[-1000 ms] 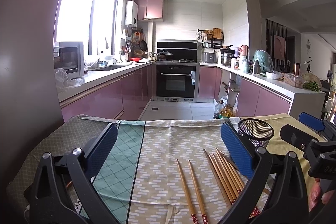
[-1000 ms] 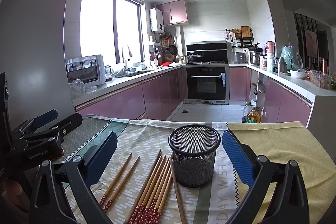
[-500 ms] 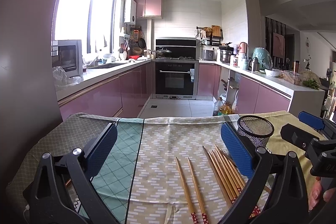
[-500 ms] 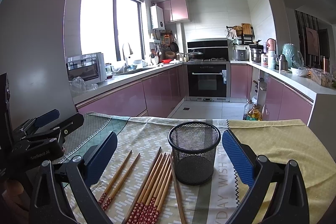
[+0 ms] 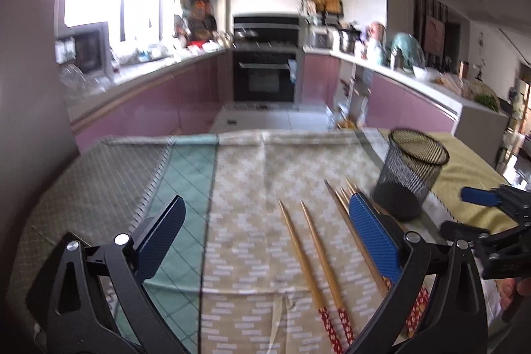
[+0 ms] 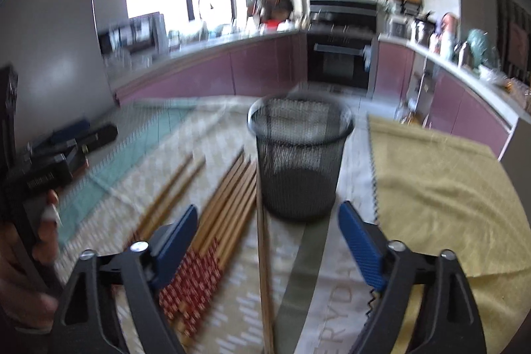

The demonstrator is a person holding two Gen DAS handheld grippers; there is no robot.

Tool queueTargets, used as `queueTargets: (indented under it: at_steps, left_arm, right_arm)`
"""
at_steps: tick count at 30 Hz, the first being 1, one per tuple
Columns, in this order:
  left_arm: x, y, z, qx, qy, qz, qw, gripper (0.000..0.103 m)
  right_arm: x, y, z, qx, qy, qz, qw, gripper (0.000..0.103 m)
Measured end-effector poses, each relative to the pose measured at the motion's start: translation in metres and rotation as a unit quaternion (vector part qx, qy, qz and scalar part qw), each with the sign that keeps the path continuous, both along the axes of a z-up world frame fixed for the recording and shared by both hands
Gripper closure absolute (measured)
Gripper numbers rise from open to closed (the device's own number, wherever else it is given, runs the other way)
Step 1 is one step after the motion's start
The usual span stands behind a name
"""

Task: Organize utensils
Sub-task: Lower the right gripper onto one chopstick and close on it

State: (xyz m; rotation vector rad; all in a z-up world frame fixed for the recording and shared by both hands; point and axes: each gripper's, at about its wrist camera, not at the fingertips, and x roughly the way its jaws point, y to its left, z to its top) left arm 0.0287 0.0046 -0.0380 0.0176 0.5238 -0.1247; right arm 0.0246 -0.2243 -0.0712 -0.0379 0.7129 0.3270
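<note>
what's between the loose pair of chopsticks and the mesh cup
The bundle of chopsticks lies between the loose pair and the mesh cup, with one single chopstick nearest the cup's base. The right wrist view shows it best.

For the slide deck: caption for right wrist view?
Open right gripper nears mesh cup beside loose chopsticks.

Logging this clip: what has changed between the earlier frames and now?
Both grippers tipped down toward the table. The right gripper has just been closing, nothing between its jaws; the left gripper is open. Chopsticks and mesh cup stayed put, nothing grasped.
</note>
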Motion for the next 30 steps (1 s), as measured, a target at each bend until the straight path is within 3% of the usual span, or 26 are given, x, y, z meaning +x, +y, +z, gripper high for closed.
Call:
queueTargets:
  at_steps: [5,11,18,22,26,30]
  left_arm:
    - [0.01,-0.007,-0.02,0.017,0.042,-0.032,0.9985,0.007]
    - [0.02,-0.015,-0.04,0.024,0.088,-0.065,0.9937,0.018]
    - [0.035,-0.011,-0.057,0.012,0.148,-0.092,0.9847,0.046]
    - [0.04,-0.014,-0.062,0.016,0.168,-0.102,0.9803,0.055]
    - [0.044,-0.015,-0.067,0.017,0.186,-0.111,0.976,0.057]
    - [0.052,-0.024,-0.069,0.039,0.19,-0.12,0.9737,0.058]
  right_arm:
    - [0.014,0.009,-0.02,-0.021,0.046,0.016,0.999,0.042]
    - [0.027,0.006,-0.031,-0.005,0.092,0.009,0.996,0.06]
    - [0.029,0.01,-0.037,0.012,0.117,0.016,0.993,0.077]
    - [0.034,0.011,-0.037,0.07,0.153,0.032,0.985,0.091]
    - [0.034,0.015,-0.032,0.081,0.158,0.042,0.983,0.091]
    - [0.038,0.022,-0.028,0.026,0.141,0.037,0.989,0.079]
